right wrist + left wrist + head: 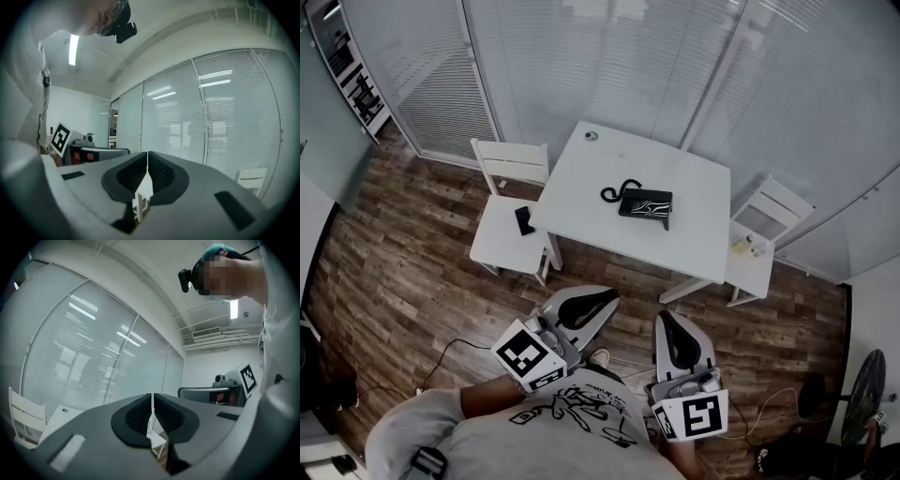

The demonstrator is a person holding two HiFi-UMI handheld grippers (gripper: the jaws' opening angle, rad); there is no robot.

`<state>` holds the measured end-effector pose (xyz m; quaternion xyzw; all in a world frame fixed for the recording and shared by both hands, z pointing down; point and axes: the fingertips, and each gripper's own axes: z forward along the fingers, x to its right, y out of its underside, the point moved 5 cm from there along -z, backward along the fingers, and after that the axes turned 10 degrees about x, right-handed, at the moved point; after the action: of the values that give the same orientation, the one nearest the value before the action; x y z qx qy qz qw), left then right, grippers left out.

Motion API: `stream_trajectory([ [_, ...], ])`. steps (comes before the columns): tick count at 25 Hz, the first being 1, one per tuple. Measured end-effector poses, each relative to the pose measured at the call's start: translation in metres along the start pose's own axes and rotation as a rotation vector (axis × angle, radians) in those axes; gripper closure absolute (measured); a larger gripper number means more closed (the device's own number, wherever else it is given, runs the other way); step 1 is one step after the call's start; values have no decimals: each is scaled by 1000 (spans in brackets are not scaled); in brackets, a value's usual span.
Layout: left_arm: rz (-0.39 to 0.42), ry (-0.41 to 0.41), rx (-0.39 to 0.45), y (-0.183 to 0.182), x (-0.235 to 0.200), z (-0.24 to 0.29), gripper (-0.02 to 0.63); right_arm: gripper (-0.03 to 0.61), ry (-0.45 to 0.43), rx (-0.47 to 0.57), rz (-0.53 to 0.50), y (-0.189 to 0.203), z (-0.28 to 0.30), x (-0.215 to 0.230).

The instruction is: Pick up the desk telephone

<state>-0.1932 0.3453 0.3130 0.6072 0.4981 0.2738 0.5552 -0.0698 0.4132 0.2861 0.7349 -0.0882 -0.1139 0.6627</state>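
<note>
A black desk telephone [645, 203] with a coiled cord lies near the middle of the white table [694, 234], far ahead of me. My left gripper [602, 298] is held low at the person's chest, shut, with nothing between its pads. My right gripper [667, 323] hangs beside it, also shut and empty. Both point level toward the table, well short of it. In the left gripper view the left gripper [152, 405] shows its pads pressed together. The right gripper [147, 163] in its own view looks the same. The phone shows in neither gripper view.
A white chair [512, 212] with a small dark object [525, 220] on its seat stands at the table's left. Another white chair [757, 246] holding small items stands at the right. Glass walls with blinds [609, 56] close the back. A fan [867, 394] stands at the lower right on the wood floor.
</note>
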Motion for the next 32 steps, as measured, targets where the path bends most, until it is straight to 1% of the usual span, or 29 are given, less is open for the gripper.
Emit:
stream_trajectory([
  [5,-4,3,-5,4,9,10,595,569,-1,4,3,-2,-8,10],
  [10,-9,13,-11,13,19,25,595,569,23,26,41,0,-17,28],
  [13,-10,14,-12,20,26,36,595,569,28,32,41,1,-27,41],
  [17,-18,19,-15,31,37,54,595,569,38,34,44,6,-39,61],
  [21,-23,30,-26,39,45,65,595,569,34,24,63,12,-43,71],
  [27,-31,13,-46,52,32,80,595,569,34,7,76,25,-36,88],
  [32,-42,-1,-65,57,10,87,595,569,32,2,87,32,-14,97],
])
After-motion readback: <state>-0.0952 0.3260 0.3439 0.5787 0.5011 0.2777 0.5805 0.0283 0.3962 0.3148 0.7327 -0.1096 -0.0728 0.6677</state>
